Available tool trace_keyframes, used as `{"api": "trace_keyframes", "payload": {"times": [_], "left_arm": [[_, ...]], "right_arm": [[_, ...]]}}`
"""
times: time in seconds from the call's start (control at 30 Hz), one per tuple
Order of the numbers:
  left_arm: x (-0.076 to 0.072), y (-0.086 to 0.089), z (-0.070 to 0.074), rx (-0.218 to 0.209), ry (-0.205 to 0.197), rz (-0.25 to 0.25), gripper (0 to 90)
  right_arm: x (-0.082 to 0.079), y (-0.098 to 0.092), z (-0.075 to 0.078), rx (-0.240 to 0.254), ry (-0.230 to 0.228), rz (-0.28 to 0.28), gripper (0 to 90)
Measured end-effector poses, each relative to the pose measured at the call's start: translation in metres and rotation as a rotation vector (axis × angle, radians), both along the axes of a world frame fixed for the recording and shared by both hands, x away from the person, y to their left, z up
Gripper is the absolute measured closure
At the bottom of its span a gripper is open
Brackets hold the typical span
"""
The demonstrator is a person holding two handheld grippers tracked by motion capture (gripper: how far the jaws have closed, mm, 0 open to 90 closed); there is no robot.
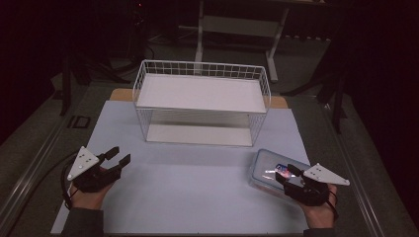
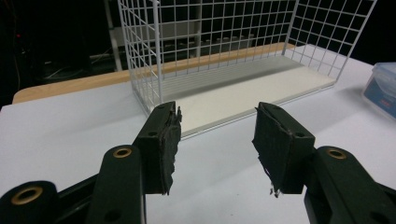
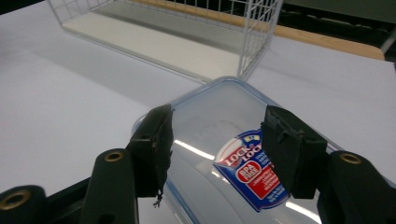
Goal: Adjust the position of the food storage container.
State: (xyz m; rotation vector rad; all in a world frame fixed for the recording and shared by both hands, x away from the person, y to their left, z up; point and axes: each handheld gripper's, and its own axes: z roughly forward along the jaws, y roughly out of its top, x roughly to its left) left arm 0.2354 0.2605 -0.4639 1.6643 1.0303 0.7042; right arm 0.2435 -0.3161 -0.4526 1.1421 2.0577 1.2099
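A clear plastic food box (image 1: 269, 170) with a blue-edged lid and a red and blue label (image 3: 254, 171) lies flat on the white table top (image 1: 197, 187), near its right edge and just in front of the right front corner of the wire rack (image 1: 201, 101). The lid is on; whether anything is inside I cannot tell. The right gripper (image 1: 288, 172) hovers over the near end of the box, its jaws apart above the lid, one to each side of the label, and gripping nothing. The rack stands toward the far edge of the table top, a white wire frame with a white upper shelf (image 1: 200, 94) and a white lower board (image 2: 252, 93), both bare. The left gripper (image 1: 118, 157) is near the left front corner of the table top, well apart from the box, pointing toward the rack, its jaws open with only bare table between them
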Motion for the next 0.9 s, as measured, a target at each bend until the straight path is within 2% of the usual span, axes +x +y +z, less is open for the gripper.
{"api": "trace_keyframes", "payload": {"times": [0.13, 0.33, 0.43, 0.63, 0.73, 0.9], "left_arm": [[0.002, -0.002, -0.002, 0.015, 0.005, 0.001, 49.3], [0.003, -0.005, -0.003, 0.04, 0.007, -0.006, 49.3], [0.003, -0.005, -0.004, 0.04, 0.008, -0.002, 49.4], [0.005, -0.005, -0.005, 0.044, 0.021, -0.007, 49.2], [0.005, -0.006, -0.005, 0.05, 0.022, -0.013, 49.1], [0.006, -0.007, -0.006, 0.056, 0.029, -0.015, 48.9]], "right_arm": [[0.001, -0.003, 0.0, 0.002, 0.002, -0.019, 42.8], [0.006, -0.015, -0.001, 0.008, 0.016, -0.082, 43.1], [0.008, -0.024, -0.001, 0.018, 0.02, -0.109, 50.2], [0.009, -0.041, -0.002, 0.026, 0.016, -0.181, 70.2], [0.009, -0.049, -0.003, 0.026, 0.033, -0.22, 80.1], [0.01, -0.062, -0.008, 0.03, 0.06, -0.304, 88.7]]}}
